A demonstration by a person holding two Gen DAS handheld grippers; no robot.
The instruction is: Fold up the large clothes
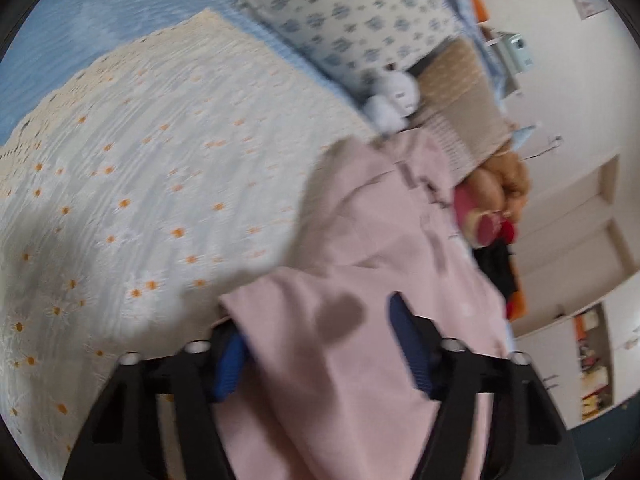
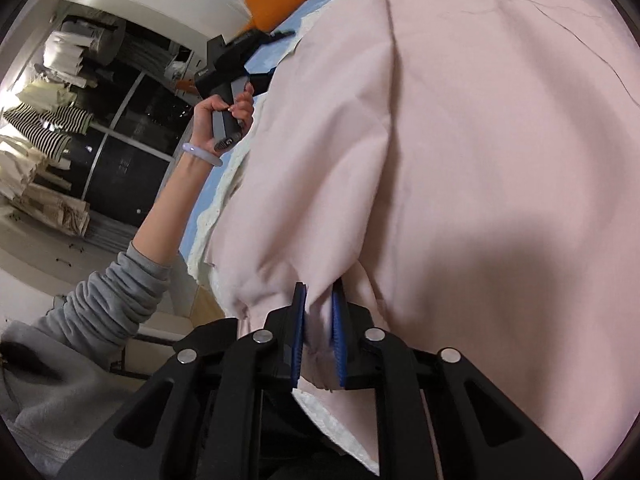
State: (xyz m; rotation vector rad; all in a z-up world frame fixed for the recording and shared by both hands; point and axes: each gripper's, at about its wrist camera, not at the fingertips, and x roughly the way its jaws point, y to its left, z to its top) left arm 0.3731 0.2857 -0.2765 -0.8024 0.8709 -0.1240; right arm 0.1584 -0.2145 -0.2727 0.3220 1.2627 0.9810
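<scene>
Right tool (image 2: 318, 332) pinches a bunched fold of the pink garment (image 2: 460, 140) draped over the bed (image 1: 72, 40). Left tool (image 1: 320, 348) half spread astride the garment's edge, contact blurred; far end of garment cut off.

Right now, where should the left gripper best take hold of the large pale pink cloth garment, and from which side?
Probably the free edge of the pale pink cloth garment that already lies between the blue pads of the left gripper, approached from the near side, over the daisy-embroidered white bedcover. The right gripper pinches another bunched edge, so both ends lift together.
</scene>
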